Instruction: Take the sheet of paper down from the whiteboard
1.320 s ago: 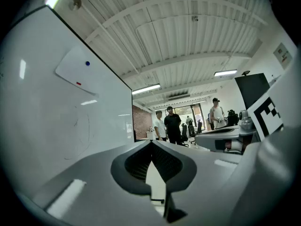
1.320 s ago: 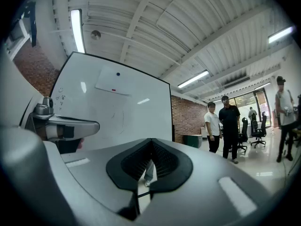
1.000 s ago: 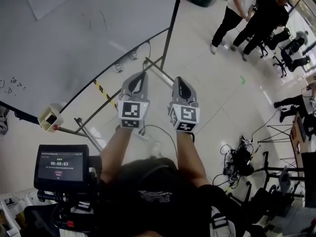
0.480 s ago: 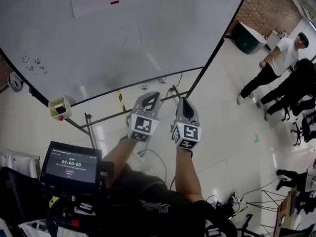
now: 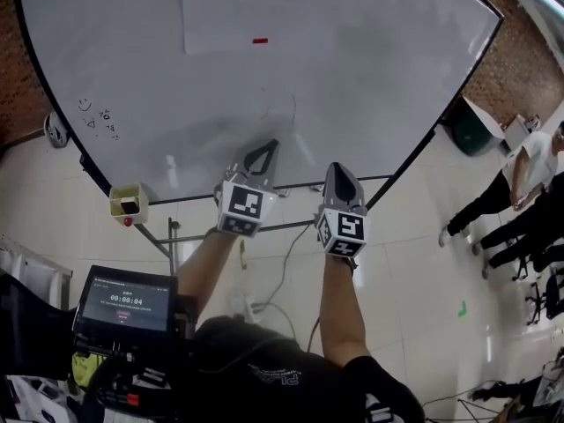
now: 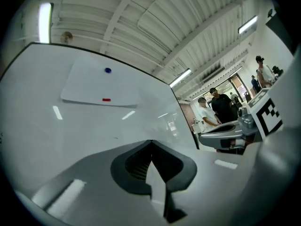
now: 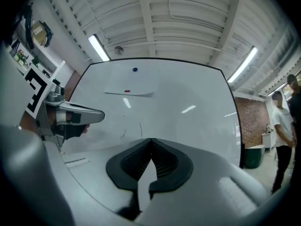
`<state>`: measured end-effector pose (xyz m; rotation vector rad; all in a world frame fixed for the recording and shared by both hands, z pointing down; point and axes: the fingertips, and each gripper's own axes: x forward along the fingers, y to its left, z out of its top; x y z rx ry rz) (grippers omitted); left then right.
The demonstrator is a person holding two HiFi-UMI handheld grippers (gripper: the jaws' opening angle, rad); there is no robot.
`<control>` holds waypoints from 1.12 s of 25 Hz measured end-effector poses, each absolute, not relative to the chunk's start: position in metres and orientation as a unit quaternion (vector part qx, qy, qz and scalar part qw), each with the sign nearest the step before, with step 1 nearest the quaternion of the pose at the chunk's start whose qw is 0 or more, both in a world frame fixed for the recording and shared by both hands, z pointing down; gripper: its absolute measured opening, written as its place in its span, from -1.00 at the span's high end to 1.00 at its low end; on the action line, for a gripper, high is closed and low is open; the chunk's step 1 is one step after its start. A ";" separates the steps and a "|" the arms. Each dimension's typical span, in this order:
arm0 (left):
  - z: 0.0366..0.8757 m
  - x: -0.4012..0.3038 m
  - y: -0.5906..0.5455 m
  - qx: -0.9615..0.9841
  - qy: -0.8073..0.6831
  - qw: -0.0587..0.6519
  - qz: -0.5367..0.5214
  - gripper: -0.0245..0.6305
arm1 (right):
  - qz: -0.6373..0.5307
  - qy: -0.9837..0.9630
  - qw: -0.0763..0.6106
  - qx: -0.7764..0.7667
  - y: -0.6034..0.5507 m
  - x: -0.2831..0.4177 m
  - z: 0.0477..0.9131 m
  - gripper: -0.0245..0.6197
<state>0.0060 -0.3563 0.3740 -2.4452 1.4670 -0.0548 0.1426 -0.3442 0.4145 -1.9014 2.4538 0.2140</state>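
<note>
A white sheet of paper [image 5: 242,11] hangs high on the whiteboard [image 5: 370,77], with a red magnet [image 5: 260,40] on its lower edge. The left gripper view shows the paper [image 6: 94,84] under a blue magnet [image 6: 108,70] and the red one. In the right gripper view the paper [image 7: 131,89] looks small and far. My left gripper [image 5: 262,153] and right gripper [image 5: 340,176] are held side by side below the board's lower edge, well short of the paper. Both are shut with nothing between the jaws, which meet in each gripper's own view [image 6: 151,143] [image 7: 151,140].
A cream holder [image 5: 129,203] is fixed at the board's lower left corner. The board's metal stand [image 5: 176,241] and a cable [image 5: 286,254] lie below the grippers. A small screen [image 5: 126,300] is at the lower left. A green bin [image 5: 476,126] and people [image 5: 515,192] are at the right.
The view has swung so that the whiteboard fills the top centre. Both grippers have risen and moved toward the board together, still shut and empty.
</note>
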 end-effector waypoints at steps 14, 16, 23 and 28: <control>0.175 -0.050 -0.453 -0.772 0.569 0.281 0.024 0.92 | 0.053 0.847 0.096 -0.520 -0.451 0.095 0.301 0.88; 0.154 -0.052 -0.449 -0.773 0.566 0.281 0.047 0.92 | 0.042 0.854 0.114 -0.507 -0.451 0.095 0.293 0.88; 0.089 -0.051 -0.433 -0.764 0.558 0.312 0.087 0.79 | -0.004 0.876 0.164 -0.453 -0.460 0.088 0.265 0.62; 0.061 -0.042 -0.440 -0.729 0.582 0.359 0.044 0.48 | -0.058 0.887 0.221 -0.401 -0.464 0.086 0.246 0.46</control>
